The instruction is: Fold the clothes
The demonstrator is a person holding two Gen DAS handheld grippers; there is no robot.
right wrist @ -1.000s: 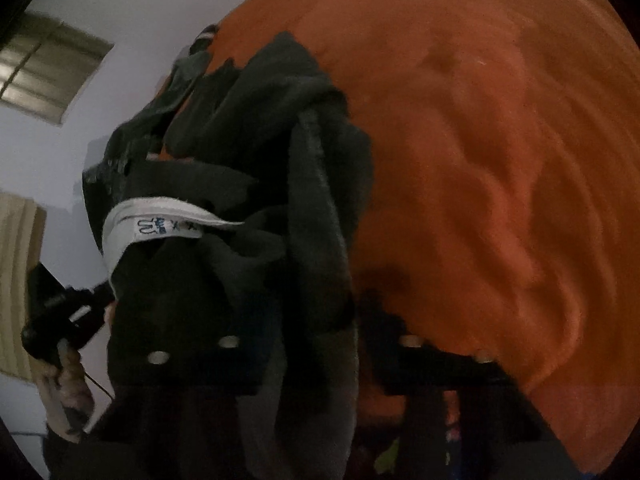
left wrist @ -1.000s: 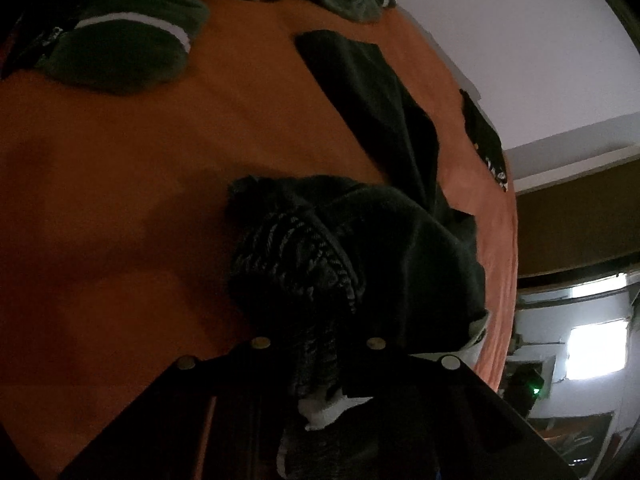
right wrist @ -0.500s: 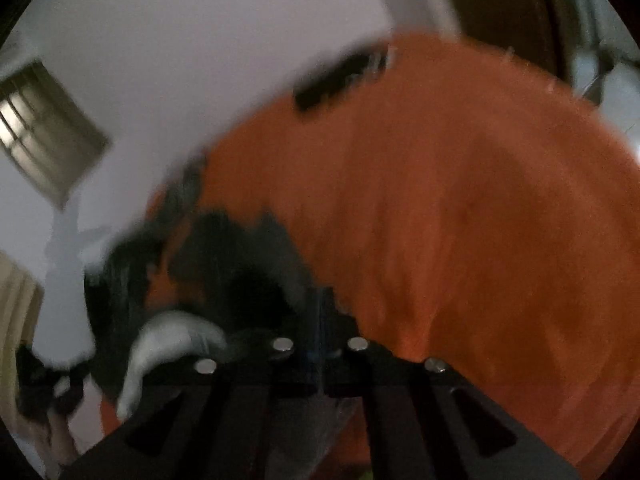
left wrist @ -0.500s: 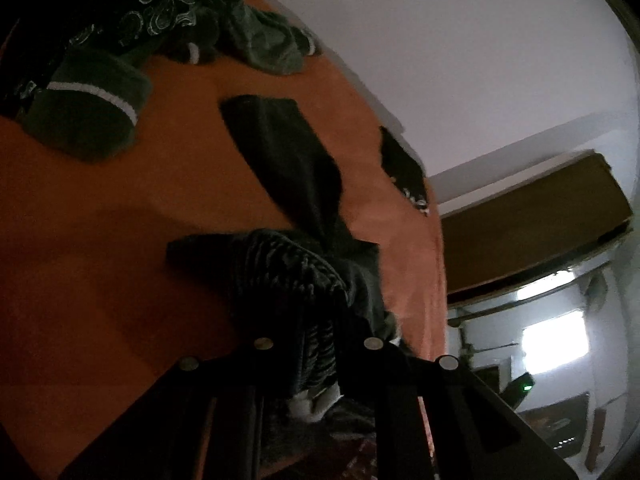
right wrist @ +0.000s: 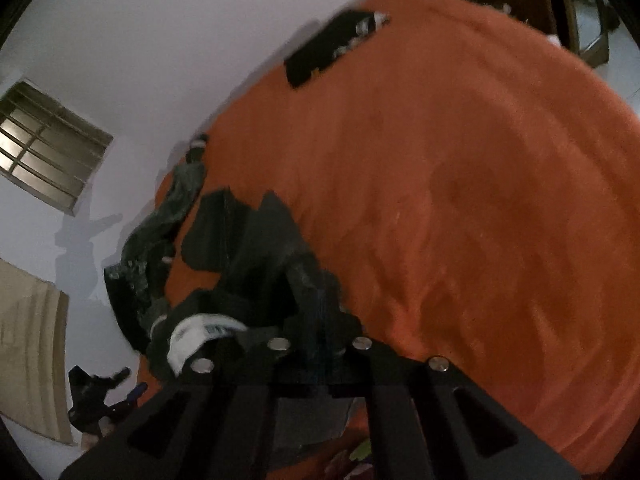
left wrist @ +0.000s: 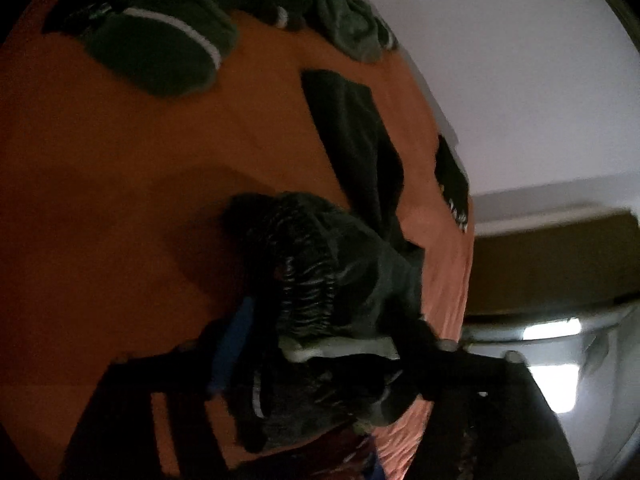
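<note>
A dark garment [left wrist: 352, 280] with a ribbed elastic waistband and a white label [left wrist: 340, 348] lies bunched on the orange bedsheet [left wrist: 120, 200]. My left gripper [left wrist: 340, 356] is opening, its fingers [left wrist: 228, 344] spread wide on either side of the waistband without pressing on it. In the right wrist view the same garment [right wrist: 256, 248] trails away over the sheet [right wrist: 460, 200]. A fold of it stands pinched between the tips of my right gripper [right wrist: 320, 340], whose jaws are starting to open. The left gripper [right wrist: 96, 388] shows small at the lower left, in a person's hand.
A heap of dark green and patterned clothes [left wrist: 160, 52] lies at the far end of the bed by the white wall. A small folded dark item [left wrist: 452, 176] [right wrist: 328, 48] rests near the bed's edge. A barred window [right wrist: 44, 152] is in the wall.
The left jaws have sprung wide apart and let go of the waistband. Both grippers have risen and tilted, so more wall shows. The right jaws stand slightly wider, cloth still between them.
</note>
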